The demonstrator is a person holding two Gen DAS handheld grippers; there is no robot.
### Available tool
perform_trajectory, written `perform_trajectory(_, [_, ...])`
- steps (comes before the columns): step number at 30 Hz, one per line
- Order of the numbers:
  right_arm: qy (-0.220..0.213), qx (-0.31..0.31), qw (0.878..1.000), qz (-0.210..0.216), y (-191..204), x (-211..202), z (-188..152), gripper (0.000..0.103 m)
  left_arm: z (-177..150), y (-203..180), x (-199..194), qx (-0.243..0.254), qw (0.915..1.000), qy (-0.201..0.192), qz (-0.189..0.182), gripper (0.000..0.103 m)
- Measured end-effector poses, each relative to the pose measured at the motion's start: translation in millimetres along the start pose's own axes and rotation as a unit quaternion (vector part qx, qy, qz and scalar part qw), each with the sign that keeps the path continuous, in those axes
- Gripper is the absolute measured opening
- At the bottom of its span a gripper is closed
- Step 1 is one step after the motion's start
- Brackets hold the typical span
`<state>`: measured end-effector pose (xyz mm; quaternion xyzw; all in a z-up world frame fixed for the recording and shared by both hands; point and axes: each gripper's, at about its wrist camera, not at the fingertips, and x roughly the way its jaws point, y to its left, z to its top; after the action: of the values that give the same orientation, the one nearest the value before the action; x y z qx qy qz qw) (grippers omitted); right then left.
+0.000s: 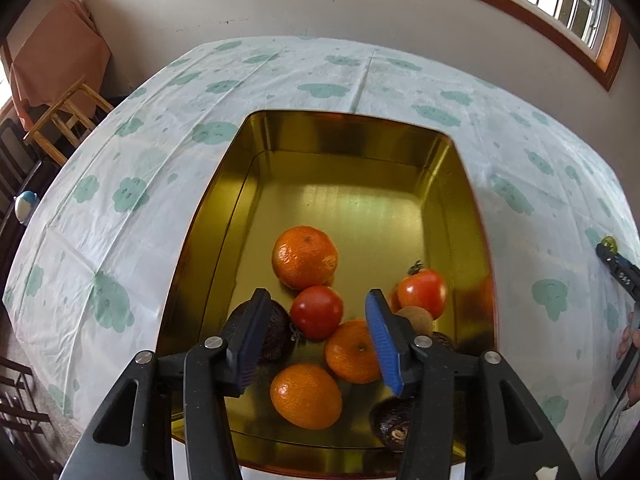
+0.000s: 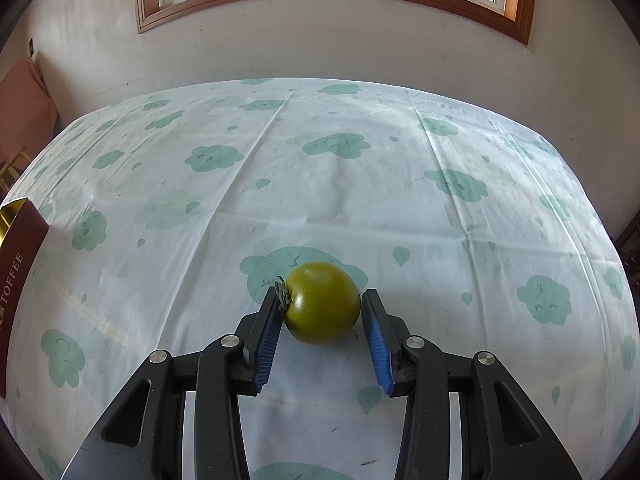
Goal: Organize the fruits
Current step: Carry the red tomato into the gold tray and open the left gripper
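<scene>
A gold-lined tin (image 1: 360, 136) holds three oranges (image 1: 305, 257), two red tomatoes (image 1: 424, 292), a kiwi (image 1: 418, 318) and two dark avocados (image 1: 276, 336). My left gripper (image 1: 318, 299) hangs open over the tin's near end. One red tomato (image 1: 317, 314) lies on the tin floor below the gap, clear of both pads. In the right wrist view a green tomato (image 2: 322, 304) rests on the tablecloth. My right gripper (image 2: 323, 300) is shut on it, the left pad against its stem and the right pad against its far side.
The tin's maroon outer wall (image 2: 20, 264) shows at the left edge of the right wrist view. A white tablecloth with green clouds (image 2: 340, 184) covers the table. A wooden chair (image 1: 68, 116) stands beyond the table's left edge. A hand (image 1: 630, 340) shows at the right edge.
</scene>
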<state>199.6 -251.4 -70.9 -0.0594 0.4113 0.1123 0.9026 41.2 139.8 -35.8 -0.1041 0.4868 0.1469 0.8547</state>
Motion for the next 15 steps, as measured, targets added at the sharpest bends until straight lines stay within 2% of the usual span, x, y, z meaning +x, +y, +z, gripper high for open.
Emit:
perform_trajectory(8, [0.000,0.001,1.000,0.002,0,-1,0,0.042,1,7,-18,0.003,0.9996,-0.028,0.003,0.062])
perform_trajectory(15, [0.000,0.000,1.000,-0.004,2,-2,-1,0.038,0,28,-24,-0.014,0.9992,-0.032,0.018,0.064])
